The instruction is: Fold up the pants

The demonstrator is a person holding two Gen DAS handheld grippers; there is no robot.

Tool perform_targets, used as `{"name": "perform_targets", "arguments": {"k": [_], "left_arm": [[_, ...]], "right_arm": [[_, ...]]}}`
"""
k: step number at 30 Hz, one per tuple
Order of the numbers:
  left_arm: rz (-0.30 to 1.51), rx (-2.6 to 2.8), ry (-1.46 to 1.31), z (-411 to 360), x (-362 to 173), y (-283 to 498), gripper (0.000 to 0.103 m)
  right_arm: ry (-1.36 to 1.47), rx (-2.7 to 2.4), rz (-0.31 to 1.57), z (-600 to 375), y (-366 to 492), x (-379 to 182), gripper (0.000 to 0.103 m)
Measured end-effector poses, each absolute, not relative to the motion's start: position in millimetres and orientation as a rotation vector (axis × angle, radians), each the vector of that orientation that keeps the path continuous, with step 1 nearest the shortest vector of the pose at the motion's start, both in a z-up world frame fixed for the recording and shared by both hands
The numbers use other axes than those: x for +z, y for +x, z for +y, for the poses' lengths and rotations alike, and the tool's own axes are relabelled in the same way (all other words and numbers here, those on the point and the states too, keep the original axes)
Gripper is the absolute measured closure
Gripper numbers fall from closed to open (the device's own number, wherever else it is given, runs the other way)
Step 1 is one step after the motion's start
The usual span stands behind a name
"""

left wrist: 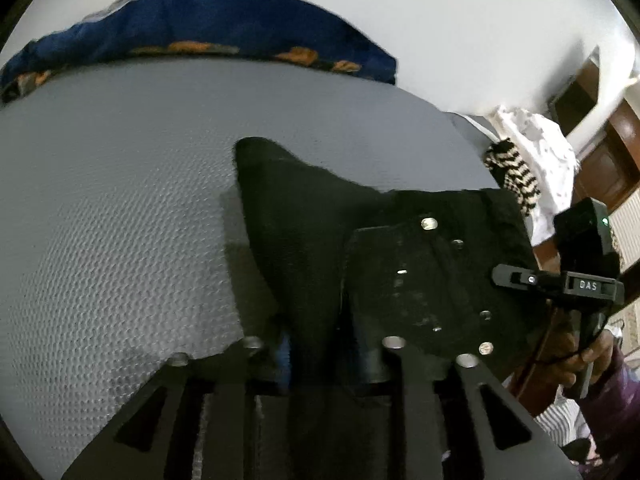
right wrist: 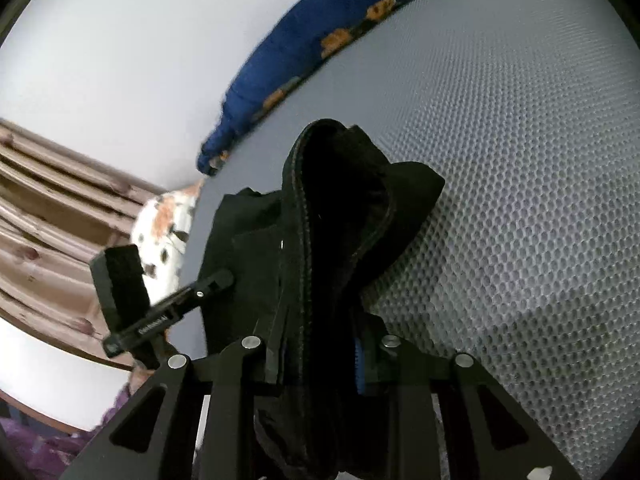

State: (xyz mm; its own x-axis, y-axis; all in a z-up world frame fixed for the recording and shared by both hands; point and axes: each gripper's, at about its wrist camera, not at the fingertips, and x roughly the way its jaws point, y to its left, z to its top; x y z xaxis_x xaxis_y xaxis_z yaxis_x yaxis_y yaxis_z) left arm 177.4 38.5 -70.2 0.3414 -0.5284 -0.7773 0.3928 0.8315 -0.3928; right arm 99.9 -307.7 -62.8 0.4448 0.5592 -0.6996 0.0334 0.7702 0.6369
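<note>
The black pants (left wrist: 304, 216) hang bunched over the grey honeycomb mattress (left wrist: 120, 240). My left gripper (left wrist: 320, 356) is shut on a fold of the cloth, which rises from between its fingers. A back pocket with metal rivets (left wrist: 416, 280) shows to the right. In the right wrist view my right gripper (right wrist: 320, 356) is shut on a thick bunch of the pants (right wrist: 340, 216), seams running up from the jaws. The other gripper (right wrist: 160, 312) shows at the left of that view, and the right gripper (left wrist: 560, 280) shows at the right of the left wrist view.
A dark blue pillow with orange flowers (left wrist: 192, 36) lies along the mattress's far edge, also in the right wrist view (right wrist: 304, 52). A white spotted cloth and a striped cloth (left wrist: 520, 160) lie at the mattress corner. Wooden furniture (right wrist: 48, 216) stands beyond the bed.
</note>
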Motion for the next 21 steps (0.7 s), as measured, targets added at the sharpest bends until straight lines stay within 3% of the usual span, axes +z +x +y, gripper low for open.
{"name": "perform_targets", "arguments": {"k": [3,5,10,12,13,14,16,17,19,21], "left_arm": [[1.096,-0.592,-0.22,52,-80,185,0.053],[1.109,-0.56,-0.216,57,-83,190,0.034],[1.166,-0.654,-0.199,50,-94,199,0.029],[1.155,-0.685,-0.141,41,-93,197,0.029],[1.155,-0.706,-0.115,34,-92,197,0.032],[1.173,-0.748,-0.126,28,-94,197,0.04],[1.154,-0.727,-0.097,18,-91,193,0.047],[1.137,-0.72,-0.082,16,-88,191,0.061],[1.098,-0.707,-0.131,25,-78,188,0.082],[1.055,-0.686,-0.17,33,-67,182,0.084]], "right_arm": [[0.604,0.332,1.108,-310,104,-66,0.079],[0.581,0.311,1.131,-311,107,-70,0.069],[0.549,0.318,1.165,-309,117,-83,0.049],[0.576,0.34,1.159,-308,121,-87,0.052],[0.568,0.357,1.163,-304,122,-88,0.063],[0.57,0.367,1.161,-300,122,-88,0.068],[0.602,0.384,1.149,-295,122,-88,0.072],[0.608,0.382,1.142,-292,122,-85,0.073],[0.646,0.382,1.119,-292,119,-81,0.074],[0.662,0.39,1.104,-291,115,-75,0.075]]}}
